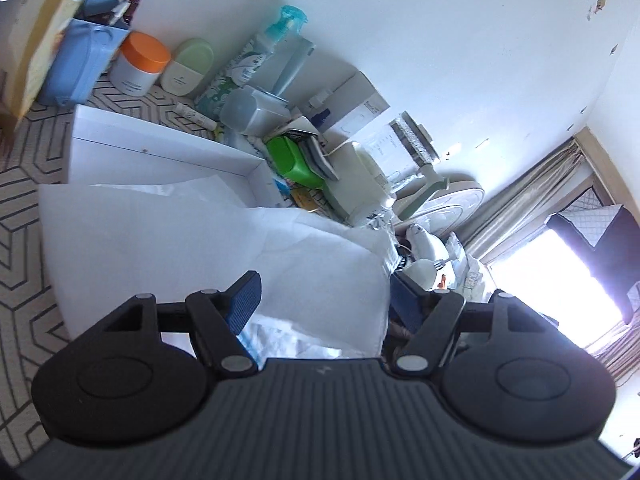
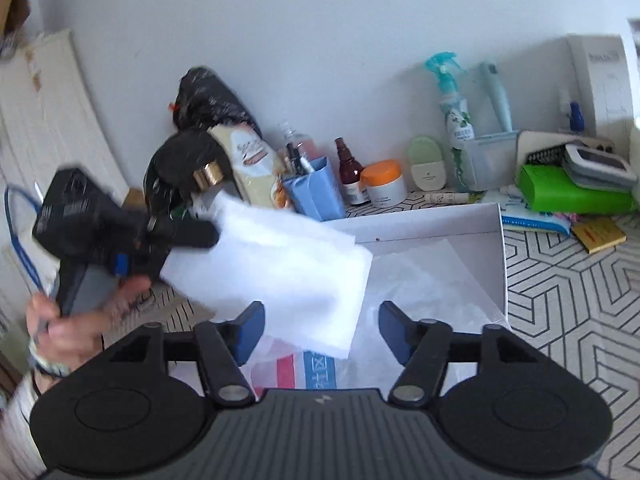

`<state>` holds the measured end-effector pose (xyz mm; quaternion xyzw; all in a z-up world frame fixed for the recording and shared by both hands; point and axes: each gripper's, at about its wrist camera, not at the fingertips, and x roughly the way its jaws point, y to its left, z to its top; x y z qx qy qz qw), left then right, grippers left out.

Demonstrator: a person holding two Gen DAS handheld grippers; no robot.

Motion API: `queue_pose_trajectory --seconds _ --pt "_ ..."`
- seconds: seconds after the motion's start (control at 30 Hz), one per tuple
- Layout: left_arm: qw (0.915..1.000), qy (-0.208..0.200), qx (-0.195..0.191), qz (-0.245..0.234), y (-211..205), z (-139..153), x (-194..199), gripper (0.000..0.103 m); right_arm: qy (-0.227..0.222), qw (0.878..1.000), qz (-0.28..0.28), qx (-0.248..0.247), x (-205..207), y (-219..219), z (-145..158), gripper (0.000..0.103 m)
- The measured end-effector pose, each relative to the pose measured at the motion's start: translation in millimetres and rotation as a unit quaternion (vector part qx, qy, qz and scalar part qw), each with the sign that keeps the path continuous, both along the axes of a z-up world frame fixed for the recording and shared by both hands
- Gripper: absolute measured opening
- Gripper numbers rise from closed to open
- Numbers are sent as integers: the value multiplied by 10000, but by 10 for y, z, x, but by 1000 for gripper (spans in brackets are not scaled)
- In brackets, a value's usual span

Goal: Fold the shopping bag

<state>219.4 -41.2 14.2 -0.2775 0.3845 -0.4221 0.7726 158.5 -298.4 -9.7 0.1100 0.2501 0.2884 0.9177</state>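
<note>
Two tools: left tool [image 1: 324,296] and right tool [image 2: 320,330], each with blue-padded fingers.
Left tool: fingers spread apart in its own view; seen blurred from the right wrist [image 2: 188,236], where its tip meets the sheet's edge, grip unclear.
Right tool: fingers spread apart, holding nothing.
Task item: thin white translucent plastic shopping bag [image 2: 280,276], raised and spread between both tools, above a shallow white cardboard box [image 2: 460,220].
Surface: geometric-patterned surface [image 2: 560,288].
Clutter: orange-lidded white jar [image 2: 383,184], green plastic box [image 2: 560,190], teal spray bottle [image 2: 450,96] along the wall.
</note>
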Motion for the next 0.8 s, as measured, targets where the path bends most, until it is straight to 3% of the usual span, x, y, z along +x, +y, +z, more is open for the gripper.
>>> queue_pose_trajectory --seconds 0.17,0.3,0.4,0.43,0.5,0.53,0.57,0.73,0.8 --pt "9993 -212 309 -79 -409 101 9 78 -359 9980 82 -513 -217 107 36 82" --pt "9997 -165 173 -63 -530 108 41 78 7 10000 -31 -56 -56 82 -24 82" --pt "9999 -119 37 -30 -495 117 80 83 -13 9997 33 229 -93 56 -51 82" --pt "10000 -94 28 -18 -476 121 89 83 -57 9995 -46 298 -93 33 -46 79" --pt "9996 -200 159 126 -352 153 33 83 -79 9987 -219 464 -29 -34 -12 52" --pt "9990 -270 248 239 -263 163 -13 83 39 9983 -185 550 53 -58 19 22" --pt "9983 -331 335 357 -170 167 -58 84 158 9977 -151 635 135 -82 50 4" --pt "9903 -584 792 978 304 143 -306 88 747 9915 21 1062 546 -204 204 4" --pt "9854 -781 944 1184 433 154 -424 88 960 9857 378 1335 679 -177 262 4"
